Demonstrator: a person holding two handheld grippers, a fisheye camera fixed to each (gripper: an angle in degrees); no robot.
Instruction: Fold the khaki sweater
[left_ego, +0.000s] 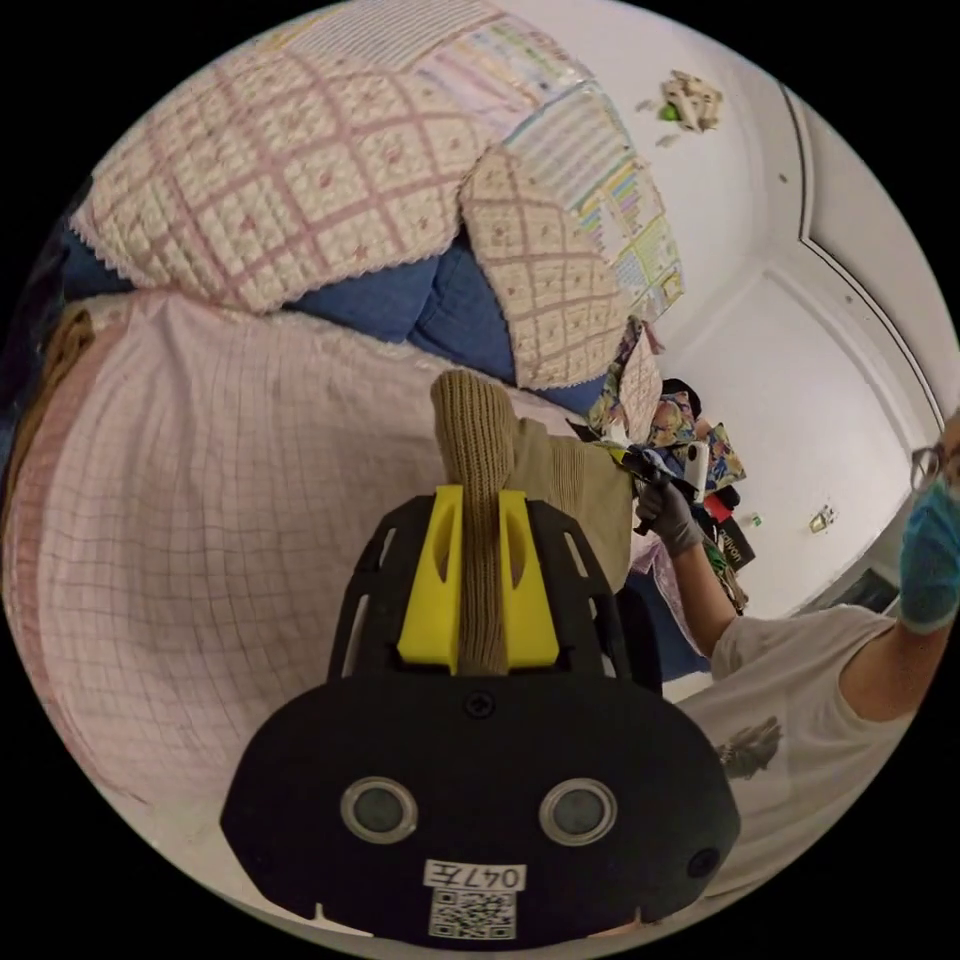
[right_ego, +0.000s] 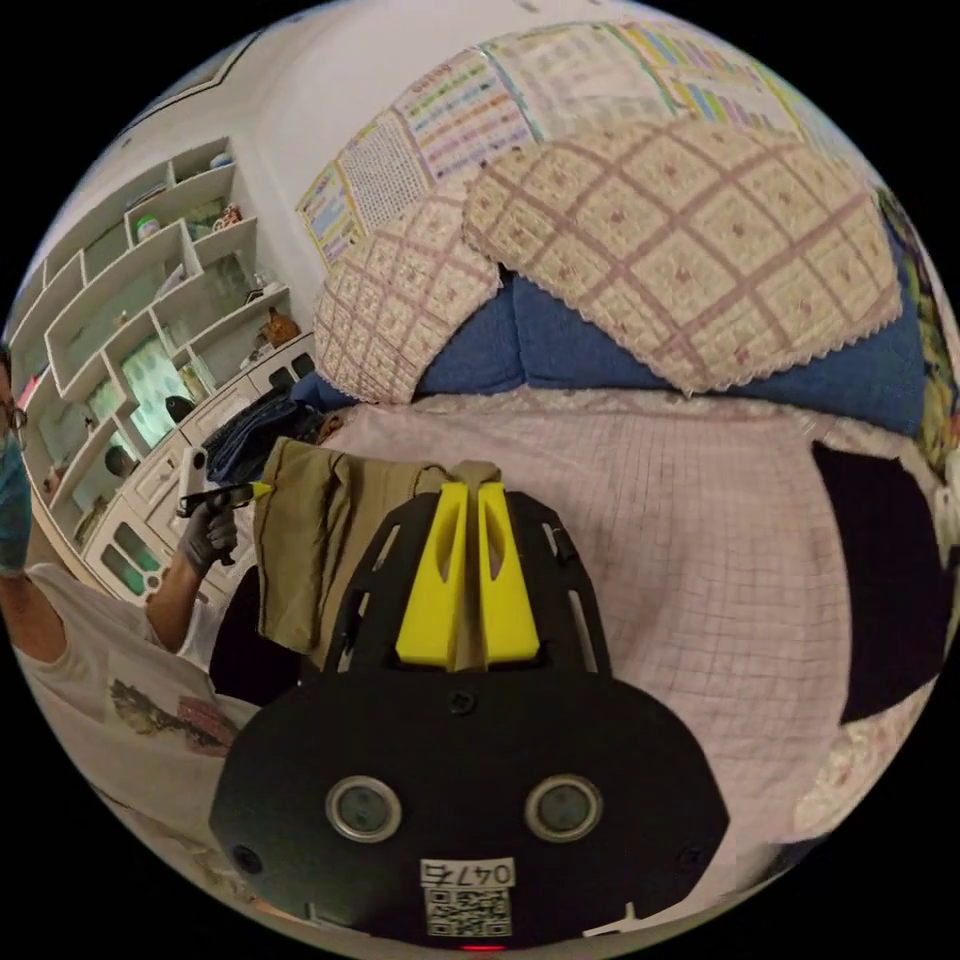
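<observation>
The khaki sweater (left_ego: 575, 480) hangs stretched between both grippers above the pink checked bed cover (left_ego: 220, 520). My left gripper (left_ego: 478, 495) is shut on a ribbed knit edge of it, which sticks up past the yellow jaws. Further right, a gloved hand holds the right gripper (left_ego: 640, 462) at the sweater's other end. In the right gripper view, my right gripper (right_ego: 470, 490) is shut on a thin edge of the sweater (right_ego: 310, 540). The cloth drapes left toward the left gripper (right_ego: 235, 492).
Quilted pillows (right_ego: 700, 230) and blue cushions (left_ego: 400, 295) line the head of the bed. A dark cloth (right_ego: 880, 580) lies on the cover (right_ego: 700, 560). Colourful clothes (left_ego: 690, 440) are piled by the wall. White shelves (right_ego: 150, 300) stand behind the person (left_ego: 800, 680).
</observation>
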